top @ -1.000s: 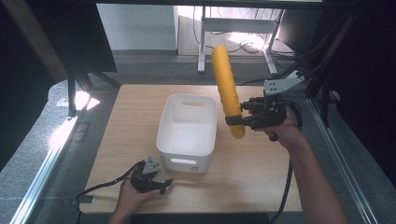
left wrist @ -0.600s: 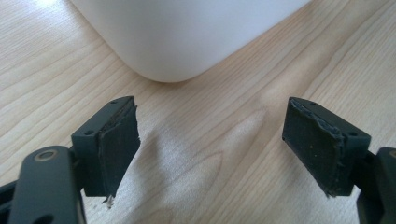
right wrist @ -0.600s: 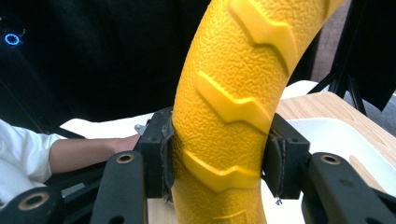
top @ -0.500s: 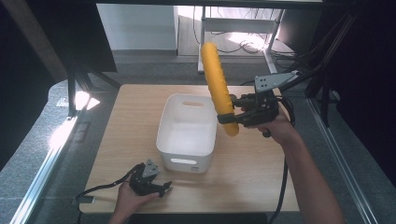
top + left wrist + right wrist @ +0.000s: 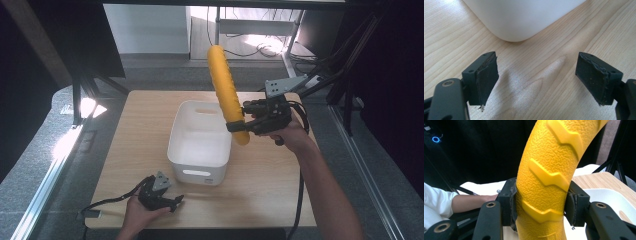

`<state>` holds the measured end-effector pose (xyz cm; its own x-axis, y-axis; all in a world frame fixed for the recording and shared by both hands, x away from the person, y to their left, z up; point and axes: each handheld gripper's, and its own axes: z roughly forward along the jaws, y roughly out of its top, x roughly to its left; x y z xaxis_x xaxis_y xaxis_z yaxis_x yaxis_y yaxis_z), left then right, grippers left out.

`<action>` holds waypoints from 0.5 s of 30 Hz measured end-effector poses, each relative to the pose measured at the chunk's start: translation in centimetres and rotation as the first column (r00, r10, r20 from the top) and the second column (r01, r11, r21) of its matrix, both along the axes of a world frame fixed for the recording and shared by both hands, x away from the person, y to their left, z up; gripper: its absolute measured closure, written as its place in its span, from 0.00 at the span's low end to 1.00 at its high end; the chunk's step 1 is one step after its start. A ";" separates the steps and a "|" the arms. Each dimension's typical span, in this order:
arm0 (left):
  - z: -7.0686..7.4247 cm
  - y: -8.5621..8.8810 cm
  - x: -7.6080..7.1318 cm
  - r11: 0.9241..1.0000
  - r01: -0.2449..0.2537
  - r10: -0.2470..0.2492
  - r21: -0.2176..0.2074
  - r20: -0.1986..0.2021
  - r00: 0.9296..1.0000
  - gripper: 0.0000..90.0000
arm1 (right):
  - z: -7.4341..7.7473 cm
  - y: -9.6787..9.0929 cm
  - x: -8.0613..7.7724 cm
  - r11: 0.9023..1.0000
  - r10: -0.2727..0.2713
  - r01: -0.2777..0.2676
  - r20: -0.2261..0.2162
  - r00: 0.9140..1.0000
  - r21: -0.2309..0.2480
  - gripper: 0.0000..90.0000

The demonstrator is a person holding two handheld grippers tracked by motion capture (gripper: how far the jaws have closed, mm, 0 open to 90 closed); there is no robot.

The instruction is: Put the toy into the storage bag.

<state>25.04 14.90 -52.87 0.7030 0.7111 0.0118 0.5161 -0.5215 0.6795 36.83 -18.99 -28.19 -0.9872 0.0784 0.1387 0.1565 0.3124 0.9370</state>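
— Gripping anything, the right gripper (image 5: 239, 125)?

— Yes; its jaws are clamped on a long yellow toy (image 5: 226, 90), a curved, pebbled thing with raised zigzag ridges; the pads (image 5: 512, 205) press on it from both sides near its lower end, as the right gripper view shows.

— Where is the yellow toy?

— Up in the air; in the high view it stands nearly upright, leaning a little, over the right rim of the white bin (image 5: 176, 150); its lower tip hangs just past the rim, its upper end rises toward the far edge of the table (image 5: 270, 185); it touches nothing but the jaws.

— And the bin?

— On the wooden table, about the middle; a handle slot shows in its near wall and another in its far wall; I see nothing lying inside.

— The left gripper (image 5: 176, 202)?

— Low at the near edge of the table, just in front of the bin's near left corner, in the person's left hand (image 5: 137, 215); its jaws stand wide apart with bare wood between them; in the left gripper view the bin's rounded corner sits just ahead of the pads (image 5: 486, 77), not touching.
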 end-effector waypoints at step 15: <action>0.0 0.0 0.0 1.000 -0.002 0.002 -0.001 0.003 1.000 0.21 | 0.1 0.8 0.3 1.000 0.023 -0.022 -0.007 1.000 0.011 0.57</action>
<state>25.05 14.92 -52.84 0.7017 0.7124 0.0131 0.5151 -0.5198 0.6815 37.13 -18.23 -28.08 -0.9877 0.0546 0.1463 0.1560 0.3059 0.9392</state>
